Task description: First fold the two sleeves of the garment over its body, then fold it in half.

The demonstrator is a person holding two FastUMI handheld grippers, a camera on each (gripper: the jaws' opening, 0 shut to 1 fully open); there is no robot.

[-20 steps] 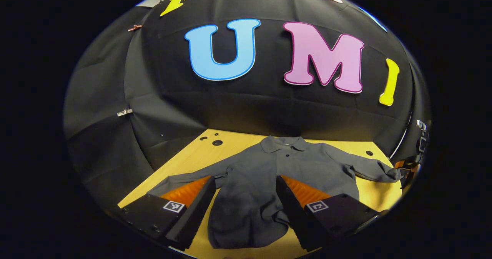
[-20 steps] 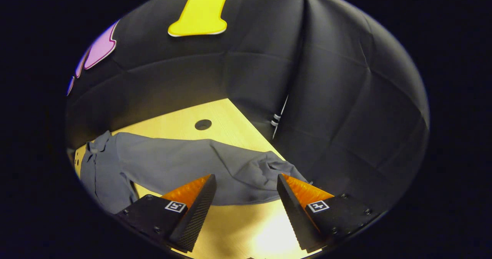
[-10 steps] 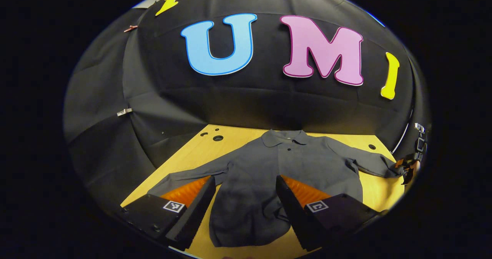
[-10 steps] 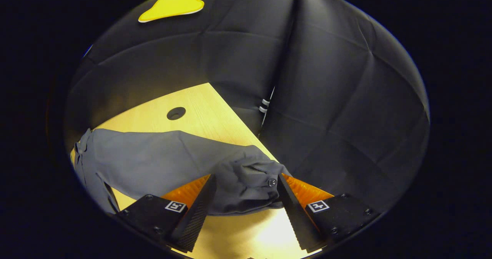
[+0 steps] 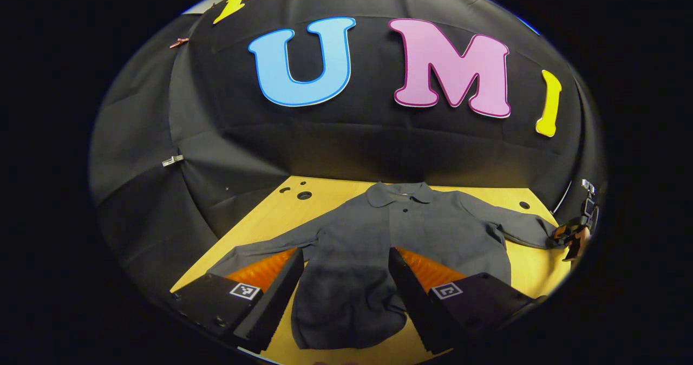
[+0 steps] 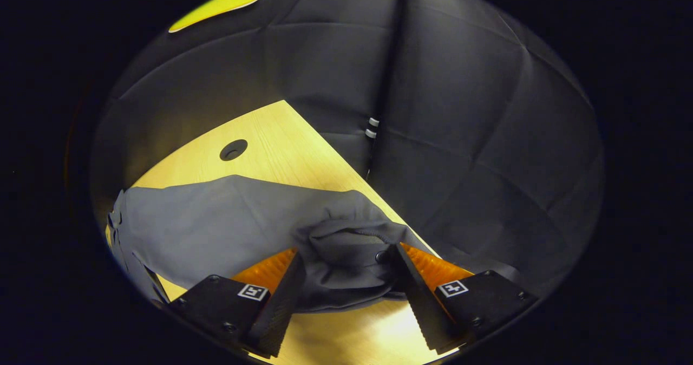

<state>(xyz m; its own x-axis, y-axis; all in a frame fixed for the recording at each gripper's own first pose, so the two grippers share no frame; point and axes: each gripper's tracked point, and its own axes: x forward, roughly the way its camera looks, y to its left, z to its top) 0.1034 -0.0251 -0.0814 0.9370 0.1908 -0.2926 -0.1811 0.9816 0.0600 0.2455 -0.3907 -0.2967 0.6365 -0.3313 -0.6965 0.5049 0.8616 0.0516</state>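
A grey long-sleeved shirt (image 5: 411, 229) lies flat on the yellow wooden table (image 5: 281, 213), its collar (image 5: 400, 193) toward the back wall and both sleeves spread out. My left gripper (image 5: 344, 251) hovers open above the shirt's lower body, with cloth showing between its fingers. The right sleeve's cuff (image 6: 346, 259) is bunched up near the table's right edge. It sits between the wide-apart fingers of my right gripper (image 6: 348, 251), which is open. The right gripper (image 5: 571, 240) also shows far off at the end of that sleeve (image 5: 520, 228).
The table (image 6: 270, 137) has round holes, one (image 6: 234, 149) beyond the sleeve and others (image 5: 304, 195) near the back left. Black cloth walls close in right behind the table and along its right edge (image 6: 379, 202).
My right gripper has moved forward onto the sleeve end, so the cuff now lies between its fingers. The left gripper has barely shifted above the shirt's body.
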